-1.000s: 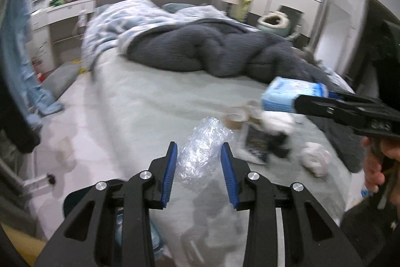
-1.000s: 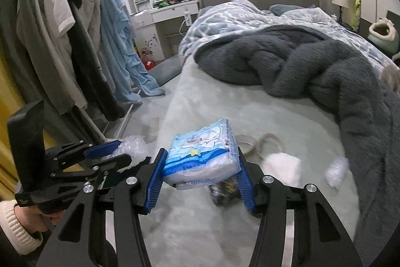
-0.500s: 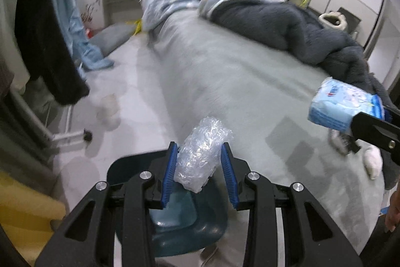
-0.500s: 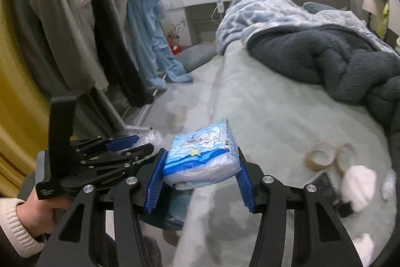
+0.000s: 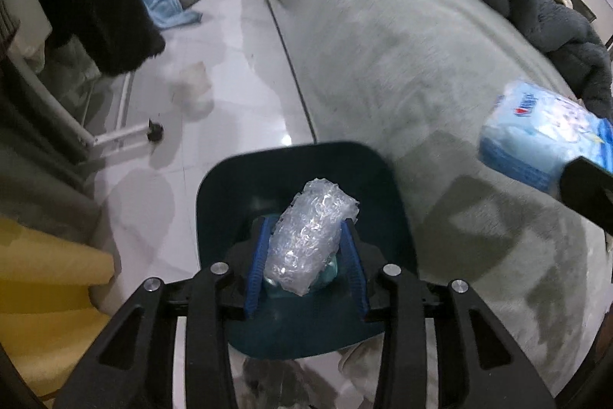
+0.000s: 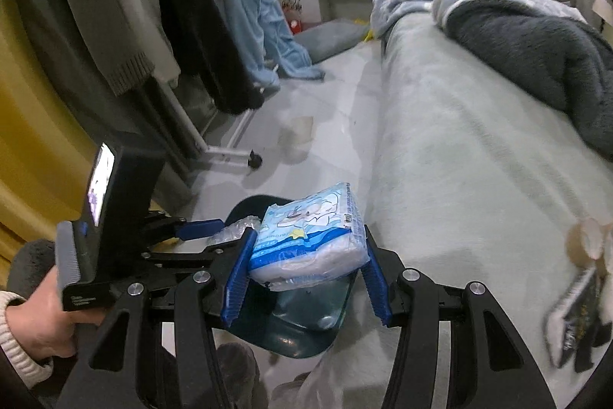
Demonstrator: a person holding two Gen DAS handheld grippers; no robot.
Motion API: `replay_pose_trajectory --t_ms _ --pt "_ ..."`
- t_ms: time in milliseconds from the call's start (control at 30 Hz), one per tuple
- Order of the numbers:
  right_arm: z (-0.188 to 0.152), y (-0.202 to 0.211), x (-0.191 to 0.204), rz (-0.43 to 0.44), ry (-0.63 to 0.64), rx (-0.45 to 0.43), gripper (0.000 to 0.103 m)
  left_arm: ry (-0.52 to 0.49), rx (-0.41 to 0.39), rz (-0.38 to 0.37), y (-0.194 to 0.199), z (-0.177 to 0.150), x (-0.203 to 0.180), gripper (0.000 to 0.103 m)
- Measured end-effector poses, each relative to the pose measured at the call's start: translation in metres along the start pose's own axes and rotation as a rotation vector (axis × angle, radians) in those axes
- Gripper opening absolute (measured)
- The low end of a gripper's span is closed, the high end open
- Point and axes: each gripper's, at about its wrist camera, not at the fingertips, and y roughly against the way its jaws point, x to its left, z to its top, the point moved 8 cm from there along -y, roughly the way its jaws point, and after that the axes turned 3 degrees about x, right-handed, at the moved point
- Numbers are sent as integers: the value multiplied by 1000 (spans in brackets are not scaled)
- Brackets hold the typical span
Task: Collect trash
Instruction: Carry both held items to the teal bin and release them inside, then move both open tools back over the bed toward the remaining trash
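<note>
Two grippers, both loaded, both over the dark teal trash bin (image 5: 387,202) on the floor at the bed's edge.

Left gripper (image 5: 304,257): jaws narrow and just starting to open, crumpled clear plastic wrap (image 5: 312,236) between the blue pads, sitting at 6 o'clock in the left wrist view, directly above the bin's open mouth. Release looks under way. Risk: wrap is light and springy, it may cling to a pad or drift toward the rim at 12 o'clock and land on the tiles. A plastic bottle seems to lie in the bin under it, so it could bounce off.

Right gripper (image 6: 304,261): jaws at middle width, clamped on the blue tissue pack (image 6: 310,236), at 6 o'clock in the right wrist view. Only part of the bin shows beneath it, rim toward 5 o'clock. Pack hangs nearer the bed-side rim than the centre, as far as I can judge. Dropped from here it may clip the rim and fall onto the bed (image 6: 459,148) or floor. Left tool is close at 8 o'clock, nearly touching, so a collision is possible if both move inward.

Farther out, 3 to 4 o'clock: tape rolls (image 6: 584,240) and a dark packet (image 6: 574,317) remain on the bed, uncollected. Beyond, the grey blanket (image 6: 536,41) at 1 o'clock could hide more trash.
</note>
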Motion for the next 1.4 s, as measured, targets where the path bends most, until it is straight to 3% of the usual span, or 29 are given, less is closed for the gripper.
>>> replay_pose_trajectory --t_ms 167,367,500,1000,1100,1167,1400 --pt "-2 -29 7 4 12 59 53 10 16 -27 -1 -6 15 61" --pt "-14 -64 15 -6 16 123 54 40 -18 -38 12 0 32 68" --pt "-22 -82 22 -6 35 154 53 12 -86 -11 31 8 32 68" --pt "-52 -128 29 -8 50 255 54 19 -337 -65 101 37 34 69" --pt "-55 -129 31 -7 57 258 62 13 -384 -68 114 40 30 69" --pt "-53 -125 34 -5 60 247 74 5 -433 -70 127 44 27 72" --pt "-38 -89 32 1 58 159 81 -33 -581 -82 170 53 8 82"
